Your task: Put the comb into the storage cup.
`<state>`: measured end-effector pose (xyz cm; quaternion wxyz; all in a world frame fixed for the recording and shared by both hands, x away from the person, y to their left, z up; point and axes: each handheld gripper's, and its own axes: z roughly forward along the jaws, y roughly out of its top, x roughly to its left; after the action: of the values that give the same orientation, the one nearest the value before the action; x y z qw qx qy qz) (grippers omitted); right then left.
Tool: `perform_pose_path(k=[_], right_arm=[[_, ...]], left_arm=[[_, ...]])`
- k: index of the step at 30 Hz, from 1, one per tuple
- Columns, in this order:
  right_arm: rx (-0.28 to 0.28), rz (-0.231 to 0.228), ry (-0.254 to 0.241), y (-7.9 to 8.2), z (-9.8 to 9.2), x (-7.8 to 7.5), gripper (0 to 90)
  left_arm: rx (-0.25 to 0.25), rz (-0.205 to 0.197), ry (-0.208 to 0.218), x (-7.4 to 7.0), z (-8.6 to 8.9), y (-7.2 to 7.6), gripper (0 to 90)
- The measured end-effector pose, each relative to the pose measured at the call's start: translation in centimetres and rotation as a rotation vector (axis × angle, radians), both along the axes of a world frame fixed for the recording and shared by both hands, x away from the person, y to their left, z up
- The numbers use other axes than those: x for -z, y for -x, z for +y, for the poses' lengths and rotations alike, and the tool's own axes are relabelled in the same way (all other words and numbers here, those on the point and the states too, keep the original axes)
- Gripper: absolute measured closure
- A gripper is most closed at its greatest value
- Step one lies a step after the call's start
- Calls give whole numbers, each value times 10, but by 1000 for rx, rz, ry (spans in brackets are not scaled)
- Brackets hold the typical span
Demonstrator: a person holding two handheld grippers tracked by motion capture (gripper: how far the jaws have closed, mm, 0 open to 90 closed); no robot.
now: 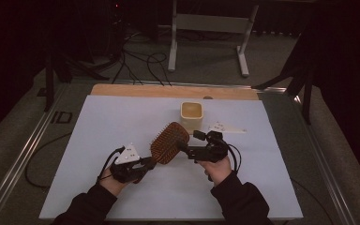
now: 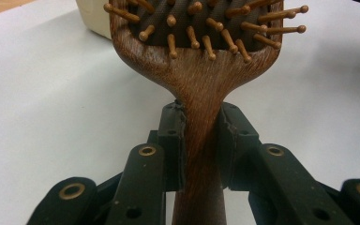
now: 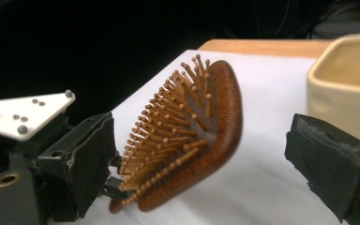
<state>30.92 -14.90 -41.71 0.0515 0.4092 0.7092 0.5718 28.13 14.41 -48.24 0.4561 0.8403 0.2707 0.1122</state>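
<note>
Brown wooden paddle hairbrush [image 1: 169, 142], frame centre: handle clamped in left gripper [image 1: 143, 167], long axis toward upper right. Right gripper [image 1: 183, 149], jaws apart, beside head.

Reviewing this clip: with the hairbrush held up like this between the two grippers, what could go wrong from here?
1. The left gripper clamps only the narrow handle of the hairbrush, whose heavy head is off the table; it might pivot or slip in the jaws.
2. The right gripper is open with its jaws either side of the brush head; closing could catch the bristles instead of the wooden rim.
3. The cream cup stands just behind; a swing of the brush could knock it.
</note>
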Motion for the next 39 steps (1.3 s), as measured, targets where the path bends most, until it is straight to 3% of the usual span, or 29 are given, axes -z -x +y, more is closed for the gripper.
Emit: perform_pose_path(k=[5,12,17,22,27,39], right_arm=[[-22,76,-69,-5,7,8,83],[-22,160,-109,-9,13,14,96],[-28,199,-115,-10,17,19,180],[-50,249,-151,-11,20,22,282],[-67,268,-188,-11,20,25,411],[-58,315,-219,-12,18,27,476]], left_arm=[[4,-9,11,-1,-1,0,741],[14,-16,21,-1,-2,0,741],[19,-22,24,-2,-4,0,741],[23,-28,26,-2,-7,0,740],[31,-23,23,0,-8,0,740],[35,-23,18,1,-8,-1,739]])
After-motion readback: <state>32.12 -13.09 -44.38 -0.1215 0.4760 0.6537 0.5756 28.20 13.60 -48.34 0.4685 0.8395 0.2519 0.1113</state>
